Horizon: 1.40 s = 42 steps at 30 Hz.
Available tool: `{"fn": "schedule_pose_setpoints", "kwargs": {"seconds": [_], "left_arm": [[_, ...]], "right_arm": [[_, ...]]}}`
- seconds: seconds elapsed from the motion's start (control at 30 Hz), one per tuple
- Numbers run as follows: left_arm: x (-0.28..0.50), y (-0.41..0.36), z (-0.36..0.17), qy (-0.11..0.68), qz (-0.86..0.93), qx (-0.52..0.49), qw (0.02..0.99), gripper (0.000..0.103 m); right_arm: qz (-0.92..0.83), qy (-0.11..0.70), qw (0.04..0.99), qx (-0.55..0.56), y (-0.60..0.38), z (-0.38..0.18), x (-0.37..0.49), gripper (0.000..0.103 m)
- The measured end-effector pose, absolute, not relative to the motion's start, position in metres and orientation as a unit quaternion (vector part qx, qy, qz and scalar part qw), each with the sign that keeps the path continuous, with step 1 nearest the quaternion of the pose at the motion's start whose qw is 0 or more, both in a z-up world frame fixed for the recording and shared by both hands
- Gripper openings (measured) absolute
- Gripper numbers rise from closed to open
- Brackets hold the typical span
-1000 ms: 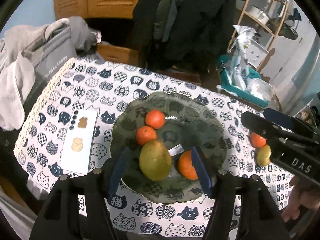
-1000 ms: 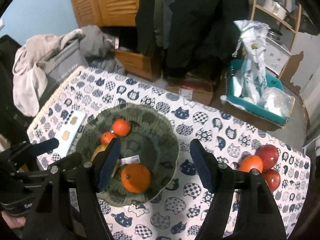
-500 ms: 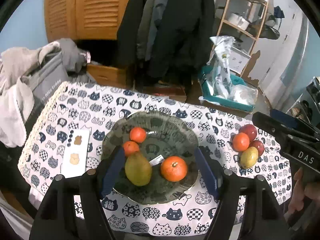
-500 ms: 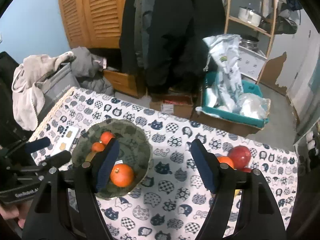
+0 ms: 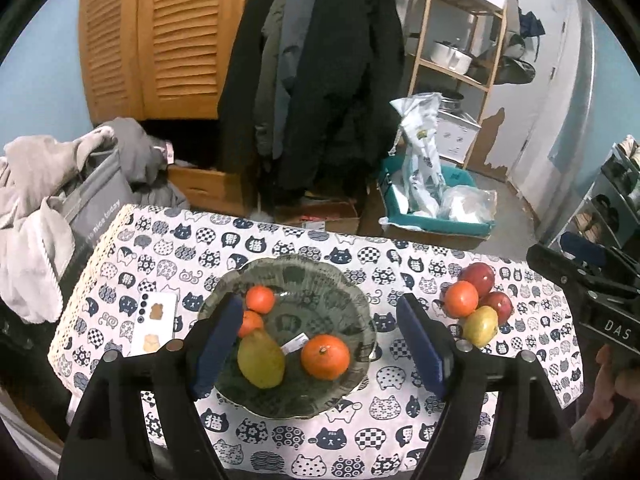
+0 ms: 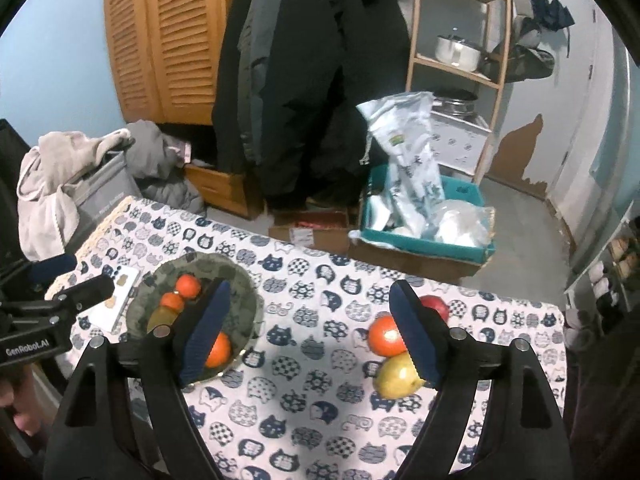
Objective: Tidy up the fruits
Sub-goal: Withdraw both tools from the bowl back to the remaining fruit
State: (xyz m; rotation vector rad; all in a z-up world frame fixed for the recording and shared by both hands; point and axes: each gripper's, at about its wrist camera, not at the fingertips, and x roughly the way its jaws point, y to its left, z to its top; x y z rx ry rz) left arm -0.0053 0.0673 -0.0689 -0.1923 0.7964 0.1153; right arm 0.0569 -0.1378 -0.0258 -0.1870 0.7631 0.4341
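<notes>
Bowl (image 5: 362,312): holds pear (image 5: 261,360), three oranges, collected per task.
Bench (image 5: 280,244): four fruits clustered right, awaiting transfer.
Left tongs (image 5: 320,346): just widened, empty.
Right tongs (image 6: 310,330): just widened, empty.

A white phone (image 5: 154,322) with bear stickers lies flat on the cat-print cloth covering the surface (image 5: 280,248), near its left end. Behind the surface, dark coats (image 5: 320,80) hang beside louvred wooden doors (image 5: 160,40), and grey clothes (image 5: 48,184) lie heaped over a grey bag (image 5: 96,200) at the left. On the floor to the right, a teal tray (image 5: 436,212) holds plastic bags, in front of a wooden shelf rack (image 5: 460,40) carrying a metal pot (image 6: 456,51).
</notes>
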Motion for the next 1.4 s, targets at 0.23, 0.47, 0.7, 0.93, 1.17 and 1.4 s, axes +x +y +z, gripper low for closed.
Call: {"fn": "schedule_pose_setpoints", "kwargs": {"seconds": [0.23,0.47,0.7,0.93,1.17,1.4], "left_arm": [[-0.004,0.047,-0.059,0.381,0.043,-0.082,0.92,0.08],[-0.002,0.024,-0.049,0.372,0.026,-0.068,0.925,0.082],[0.004,-0.003,-0.043,0.37,0.009,-0.048,0.928,0.086],[0.016,-0.031,-0.044,0.377,-0.014,-0.036,0.925,0.086],[0.029,-0.065,-0.052,0.39,-0.034,-0.019,0.92,0.087],[0.046,-0.096,-0.075,0.412,-0.048,0.006,0.91,0.088]], "right_arm": [[0.188,0.354,0.911,-0.1,-0.164,-0.018,0.049,0.083],[0.175,0.345,0.918,-0.093,-0.193,-0.012,0.045,0.084],[0.146,0.348,0.923,-0.081,-0.225,-0.013,0.047,0.085],[0.114,0.355,0.926,-0.059,-0.263,-0.018,0.051,0.085],[0.078,0.372,0.924,-0.044,-0.301,-0.033,0.057,0.085],[0.051,0.4,0.915,-0.033,-0.33,-0.056,0.064,0.085]]}}
